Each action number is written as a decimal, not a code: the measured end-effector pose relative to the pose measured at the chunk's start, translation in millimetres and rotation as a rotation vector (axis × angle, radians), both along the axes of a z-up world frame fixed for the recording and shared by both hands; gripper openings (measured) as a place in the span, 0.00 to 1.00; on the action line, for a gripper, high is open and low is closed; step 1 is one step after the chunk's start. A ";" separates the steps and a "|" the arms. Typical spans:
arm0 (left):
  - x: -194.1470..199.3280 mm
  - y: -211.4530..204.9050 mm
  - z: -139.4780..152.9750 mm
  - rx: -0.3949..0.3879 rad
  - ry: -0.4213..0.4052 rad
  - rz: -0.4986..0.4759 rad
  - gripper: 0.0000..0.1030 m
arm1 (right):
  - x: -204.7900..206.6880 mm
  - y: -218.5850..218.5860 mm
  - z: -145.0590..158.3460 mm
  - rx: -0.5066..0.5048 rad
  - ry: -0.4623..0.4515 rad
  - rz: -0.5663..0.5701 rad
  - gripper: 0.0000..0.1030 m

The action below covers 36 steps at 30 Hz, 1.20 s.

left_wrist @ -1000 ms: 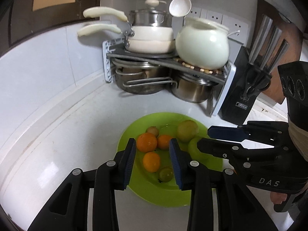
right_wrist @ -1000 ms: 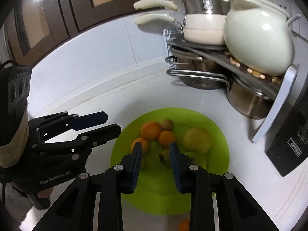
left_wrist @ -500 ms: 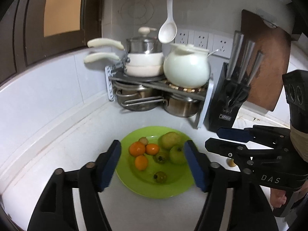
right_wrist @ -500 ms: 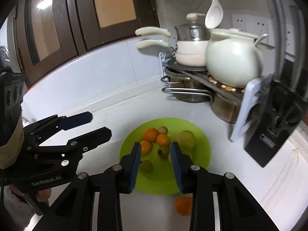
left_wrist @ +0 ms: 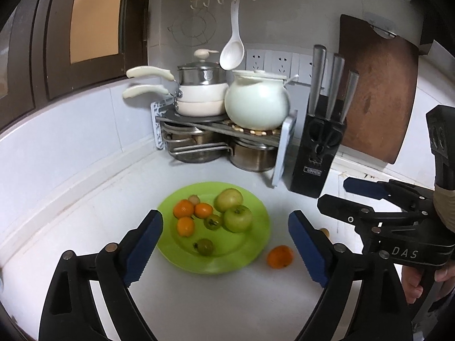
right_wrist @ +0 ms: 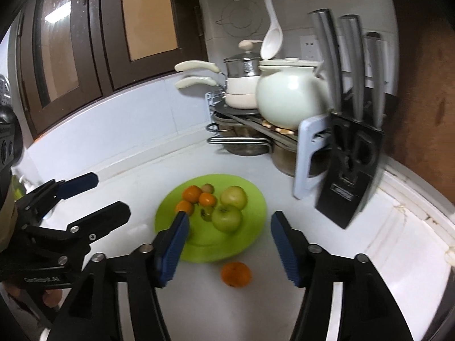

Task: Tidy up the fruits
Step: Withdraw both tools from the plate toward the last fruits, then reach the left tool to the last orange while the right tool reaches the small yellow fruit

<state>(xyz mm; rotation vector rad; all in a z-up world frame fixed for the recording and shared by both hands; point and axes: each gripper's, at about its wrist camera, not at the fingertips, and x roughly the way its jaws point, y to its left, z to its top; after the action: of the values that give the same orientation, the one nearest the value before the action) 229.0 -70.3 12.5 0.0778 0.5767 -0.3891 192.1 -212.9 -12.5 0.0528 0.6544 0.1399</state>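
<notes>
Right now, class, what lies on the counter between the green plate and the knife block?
Nothing: that stretch of white counter between the green plate and knife block is bare, clearest in the right wrist view.

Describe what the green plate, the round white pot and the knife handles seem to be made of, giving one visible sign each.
Green plate: probably plastic, with its uniform lime colour and dull sheen. Round white pot: likely glazed ceramic, being glossy with soft highlights. Knife handles: look like brushed steel, grey with a streaked metallic shine.

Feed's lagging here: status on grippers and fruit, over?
Left gripper and right gripper just opened, both empty. Green plate loaded; one orange still on the counter beside it. Nothing blocking that orange.
</notes>
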 end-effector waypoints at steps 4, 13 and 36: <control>-6.2 -9.6 -9.6 -0.012 0.041 -0.004 0.89 | -9.0 -13.0 -4.8 0.003 0.000 -0.021 0.68; -15.8 -33.9 -33.5 -0.018 0.107 -0.002 0.89 | -17.7 -38.6 -20.9 -0.010 0.033 -0.030 0.71; 22.9 -80.1 -100.8 -0.002 0.322 0.015 0.86 | 3.5 -81.9 -88.7 -0.019 0.217 -0.024 0.70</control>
<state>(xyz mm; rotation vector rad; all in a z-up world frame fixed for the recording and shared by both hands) 251.9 -150.4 -88.3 0.0080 0.8940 -0.3905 195.6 -294.8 -101.2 0.0582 0.8714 0.1058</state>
